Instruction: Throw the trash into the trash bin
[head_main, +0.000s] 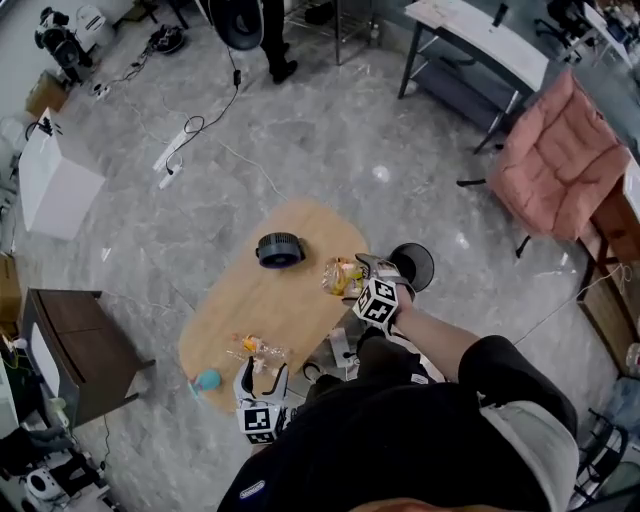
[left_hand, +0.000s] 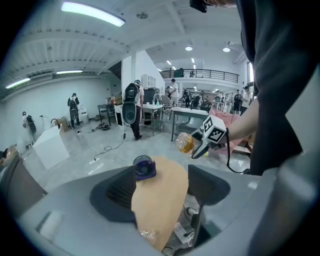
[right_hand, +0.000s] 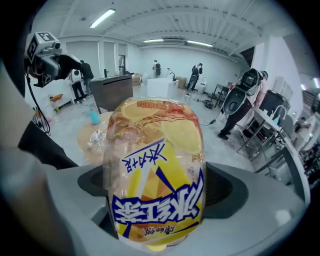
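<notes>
Right gripper (head_main: 360, 281): jaws closed on the dented clear plastic bottle with yellow-and-blue label (right_hand: 155, 165), clamped across the bottle's near end; the rest sticks out ahead of the claw, held in the air. It looks empty and crumpled, so I judge it light, thin-walled and springy, with a film label that is likely slick. A grip across the labelled body seems sound. A harder squeeze would only collapse it further, and a slack one may let it twist. Just behind and to the right of this claw, down on the floor, sits a black round bin (head_main: 420, 262), judged the target; the bottle is near it but not over the opening. Left gripper (left_hand: 160, 192): jaws apart, nothing between them, hovering above the near end of the light wooden oval table (head_main: 270, 300). Just ahead of its jaws lies a crumpled clear plastic wrapper (head_main: 262, 350); to its left is a small teal object (head_main: 207, 380). Farther ahead, towards the table's far end, is a dark round ribbed roll (head_main: 279, 249).
</notes>
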